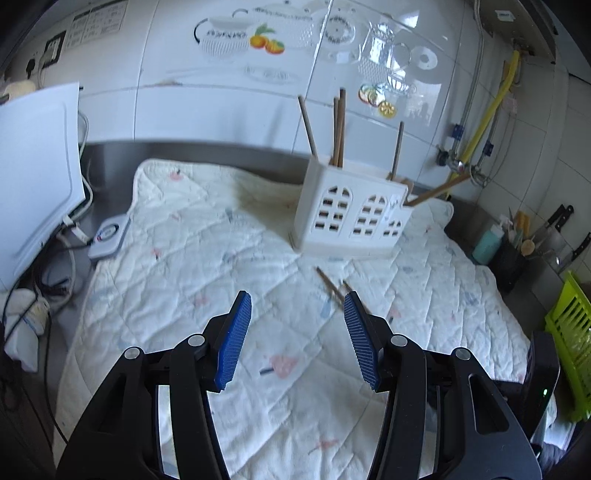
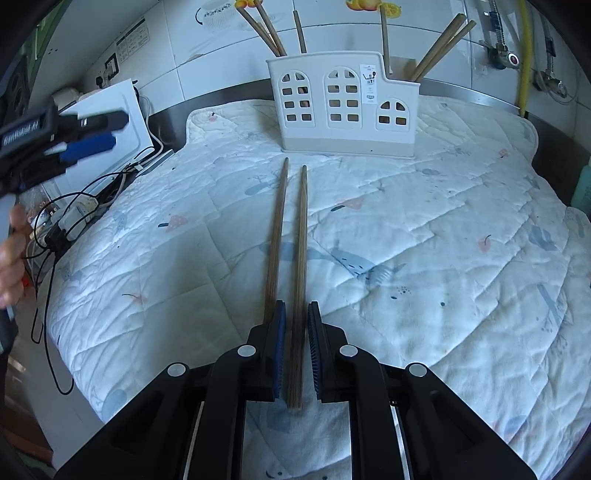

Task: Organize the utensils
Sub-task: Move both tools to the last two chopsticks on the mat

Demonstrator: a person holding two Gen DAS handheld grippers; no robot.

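No wording can be read for certain. The white utensil holder (image 2: 343,103) carries a small printed sticker (image 2: 369,83), too fine to read; the wall notice (image 1: 98,20) at ten o'clock is blurred.

- My right gripper (image 2: 297,350) has black arms and ridged blue pads (image 2: 279,347).
- Between them and just left of them I see two chopsticks (image 2: 303,236) — brown, with a fine wood grain.
- Ahead of the fingertips stands the utensil holder (image 2: 343,107), white with arched window cut-outs.
- Beneath the tool lies the quilted cloth (image 2: 424,229) — white, scattered with pale pink and blue-grey prints.
- My left gripper (image 1: 297,334) has the same black and ridged blue.
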